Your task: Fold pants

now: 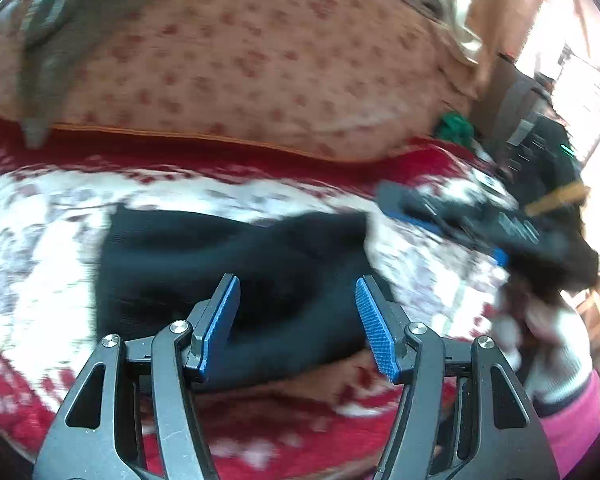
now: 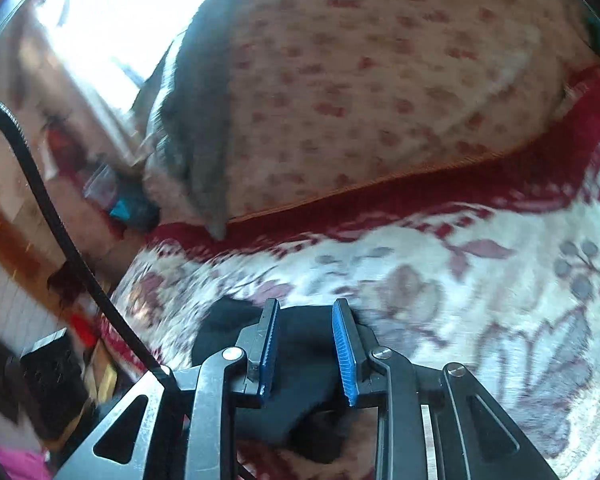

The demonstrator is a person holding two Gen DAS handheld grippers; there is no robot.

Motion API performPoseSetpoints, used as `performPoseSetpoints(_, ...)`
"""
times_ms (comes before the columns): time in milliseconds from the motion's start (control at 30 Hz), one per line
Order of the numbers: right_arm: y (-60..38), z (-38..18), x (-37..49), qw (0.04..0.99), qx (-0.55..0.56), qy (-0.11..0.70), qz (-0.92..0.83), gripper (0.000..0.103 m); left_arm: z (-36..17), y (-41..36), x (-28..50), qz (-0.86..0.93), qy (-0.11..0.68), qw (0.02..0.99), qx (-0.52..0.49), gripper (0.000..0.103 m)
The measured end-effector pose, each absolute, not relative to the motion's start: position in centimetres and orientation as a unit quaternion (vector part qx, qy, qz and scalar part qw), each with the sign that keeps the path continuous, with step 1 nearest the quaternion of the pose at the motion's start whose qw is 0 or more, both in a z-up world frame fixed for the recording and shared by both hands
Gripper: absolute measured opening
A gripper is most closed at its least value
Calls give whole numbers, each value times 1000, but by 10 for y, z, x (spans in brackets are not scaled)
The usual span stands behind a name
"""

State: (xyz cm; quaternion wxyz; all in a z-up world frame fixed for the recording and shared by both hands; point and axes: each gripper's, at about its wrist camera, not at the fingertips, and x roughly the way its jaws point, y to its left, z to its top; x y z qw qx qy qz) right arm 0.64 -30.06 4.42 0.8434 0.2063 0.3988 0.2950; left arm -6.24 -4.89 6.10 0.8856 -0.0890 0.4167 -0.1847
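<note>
Black pants (image 1: 220,256) lie bunched and folded on a red and white flowered blanket (image 1: 40,240). My left gripper (image 1: 296,280) hovers over their near edge, its blue pads (image 1: 220,328) wide apart and touching nothing. At the right, blurred, a white-gloved hand (image 1: 552,344) with a pink sleeve holds the right gripper's black body (image 1: 500,228) beside the pants' right end. In the right wrist view, my right gripper (image 2: 306,304) stands over the pants (image 2: 224,320) with a gap between its blue pads (image 2: 270,352). Black cloth lies under that gap, and the pads do not visibly press on it.
A peach quilt with red flowers (image 1: 260,60) rises behind the blanket, with a grey cloth (image 1: 48,72) draped over its left end. Something green (image 1: 454,126) and dark furniture stand at the far right. A black cable (image 2: 48,208) runs down to the right gripper.
</note>
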Motion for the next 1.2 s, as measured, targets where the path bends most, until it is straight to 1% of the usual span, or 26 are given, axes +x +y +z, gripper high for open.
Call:
performPoseSetpoints(100, -265, 38, 5, 842, 159, 414, 307, 26, 49, -20, -51, -132, 422, 891, -103, 60)
performPoseSetpoints(200, -241, 16, 4, 843, 112, 443, 283, 26, 28, -1, -41, -98, 441, 885, -110, 60)
performPoseSetpoints(267, -233, 0, 3, 843, 83, 462, 261, 26, 19, 3, -40, -95, 447, 883, -108, 60)
performPoseSetpoints(333, -229, -7, -1, 849, 64, 461, 251, 26, 17, 2, -42, -94, 444, 886, -100, 60)
performPoseSetpoints(567, -216, 13, -10, 867, -12, 448, 217, 26, 32, 0, -45, -95, 425, 895, -100, 60)
performPoseSetpoints(733, -217, 28, -13, 884, -42, 429, 181, 27, 38, 3, -43, -93, 416, 900, -95, 60)
performPoseSetpoints(767, -216, 32, -13, 887, -45, 425, 174, 27, 39, 5, -43, -92, 415, 900, -96, 60)
performPoseSetpoints(833, -219, 37, -14, 892, -45, 419, 163, 35, 40, 7, -43, -91, 413, 901, -99, 60)
performPoseSetpoints(1200, -218, 45, -15, 896, -47, 416, 149, 36, 43, 9, -43, -90, 414, 900, -106, 60)
